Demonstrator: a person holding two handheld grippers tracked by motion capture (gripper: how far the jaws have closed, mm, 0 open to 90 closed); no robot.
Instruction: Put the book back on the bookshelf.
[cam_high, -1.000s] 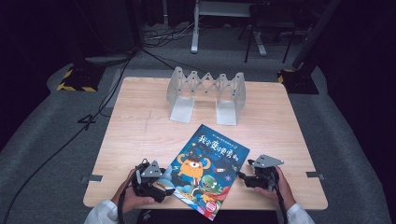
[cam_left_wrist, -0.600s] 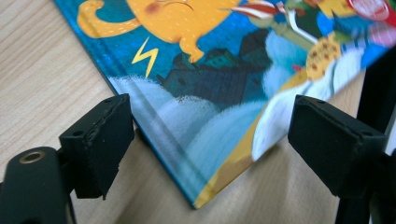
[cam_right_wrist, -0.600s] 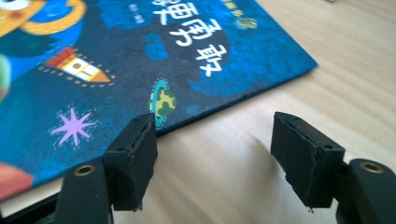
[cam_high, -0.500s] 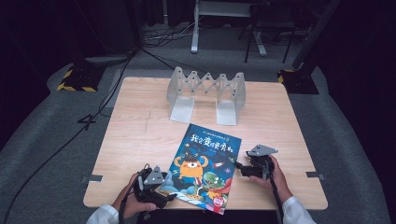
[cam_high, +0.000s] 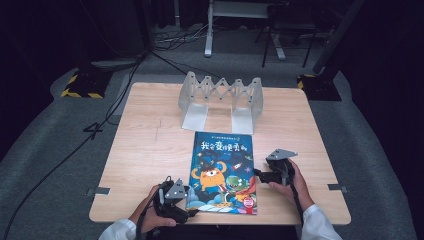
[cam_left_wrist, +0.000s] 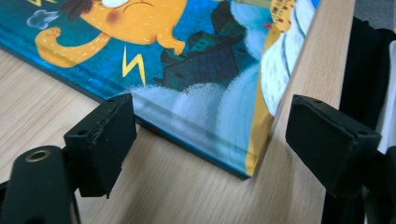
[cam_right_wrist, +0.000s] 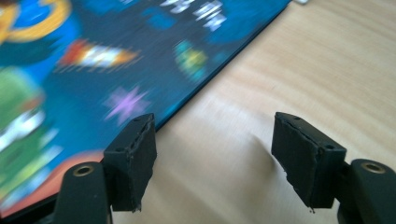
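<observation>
A blue picture book (cam_high: 222, 172) with cartoon monsters on its cover lies flat on the wooden table (cam_high: 145, 145), near the front edge. My left gripper (cam_high: 187, 212) is open at the book's front left corner (cam_left_wrist: 243, 163), which sits between its jaws close to the table's front edge. My right gripper (cam_high: 257, 175) is open beside the book's right edge (cam_right_wrist: 205, 86); one jaw rests just over that edge, the other over bare wood. Neither gripper holds anything.
A grey folding book rack (cam_high: 221, 100) stands at the back middle of the table, just beyond the book. Bare wood lies left (cam_high: 145, 150) and right (cam_high: 310, 125) of the book. Cables cross the dark floor (cam_high: 75, 145) to the left.
The book has turned from a slanted lie to nearly square with the table. My left gripper moved toward the front edge; the right gripper shifted forward along the book's right edge.
</observation>
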